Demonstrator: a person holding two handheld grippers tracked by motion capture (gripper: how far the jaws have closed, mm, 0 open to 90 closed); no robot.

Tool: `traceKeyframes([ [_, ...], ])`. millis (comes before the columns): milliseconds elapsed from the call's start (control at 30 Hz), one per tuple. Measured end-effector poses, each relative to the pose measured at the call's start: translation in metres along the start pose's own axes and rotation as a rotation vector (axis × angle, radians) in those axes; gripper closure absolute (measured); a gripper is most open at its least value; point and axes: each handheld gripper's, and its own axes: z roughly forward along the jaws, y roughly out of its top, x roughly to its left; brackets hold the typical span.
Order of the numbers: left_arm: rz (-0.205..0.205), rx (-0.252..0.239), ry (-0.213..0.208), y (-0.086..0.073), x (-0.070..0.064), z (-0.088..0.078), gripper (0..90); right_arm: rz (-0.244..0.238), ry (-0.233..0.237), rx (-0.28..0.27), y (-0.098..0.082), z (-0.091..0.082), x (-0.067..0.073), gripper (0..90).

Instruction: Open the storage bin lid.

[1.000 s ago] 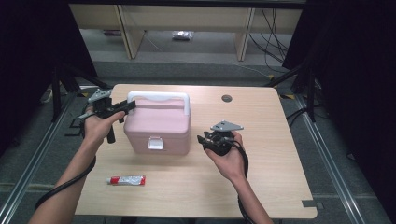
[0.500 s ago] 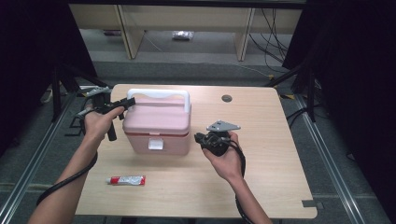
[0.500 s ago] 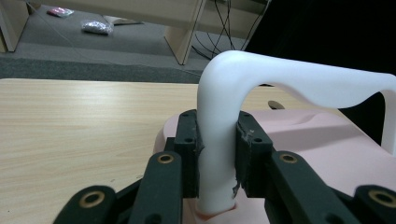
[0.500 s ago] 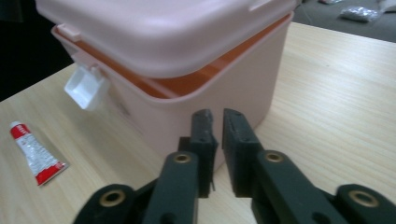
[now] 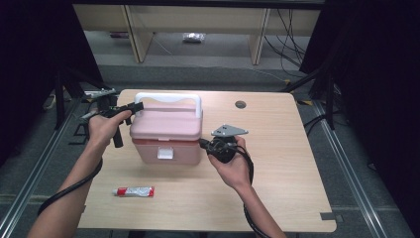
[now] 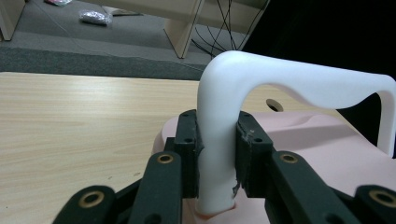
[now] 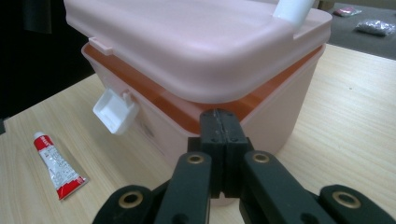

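Here, the wooden table [image 5: 297, 163] carried the pink box [image 5: 166, 136], which stood toward nine o'clock of the tabletop's middle, upright, with its lid [image 7: 196, 42] seated on the orange band below it. The white handle [image 5: 168, 97] stood raised over the lid, arching across its far edge. On the box's near wall the white latch [image 5: 165, 153] hung at six o'clock; in the right gripper view it tilted outward from the wall [image 7: 114, 111].

Your left gripper [image 5: 132, 107] came in from nine o'clock of the box, and its jaws were clamped on the handle's left post just above where the post meets the lid; the left gripper view had the pads pressed to both sides of that post [image 6: 217, 154]. Your right gripper [image 5: 204, 144] sat at three o'clock of the box, tips right at the box's side near the seam under the lid. Its jaws had just been closing and now met flat against each other with nothing between them [image 7: 223, 135].

The small red-and-white tube [image 5: 134, 191] lay flat at six o'clock of the box, well apart from it, red cap end toward nine o'clock.
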Motion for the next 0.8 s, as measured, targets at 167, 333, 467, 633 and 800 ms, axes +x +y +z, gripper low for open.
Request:
traceKeyframes([
  [167,0.017,-0.024,-0.038,-0.002,0.002,-0.002,66.0,-0.004,-0.007,-0.010,0.002,0.001,0.001,90.0],
  [333,0.158,-0.122,-0.051,0.000,-0.001,-0.016,50.5,-0.009,-0.012,-0.019,0.002,0.002,0.002,90.0],
  [467,0.590,-0.177,-0.052,0.014,0.005,-0.047,61.4,0.001,-0.013,-0.023,0.003,0.001,0.003,90.0],
  [633,0.325,-0.158,-0.124,-0.033,-0.040,-0.081,89.1,-0.003,-0.018,-0.035,0.004,0.000,0.003,90.0],
  [800,0.358,-0.104,-0.154,-0.073,-0.053,-0.090,89.8,-0.018,-0.014,-0.036,0.005,-0.001,0.003,90.0],
])
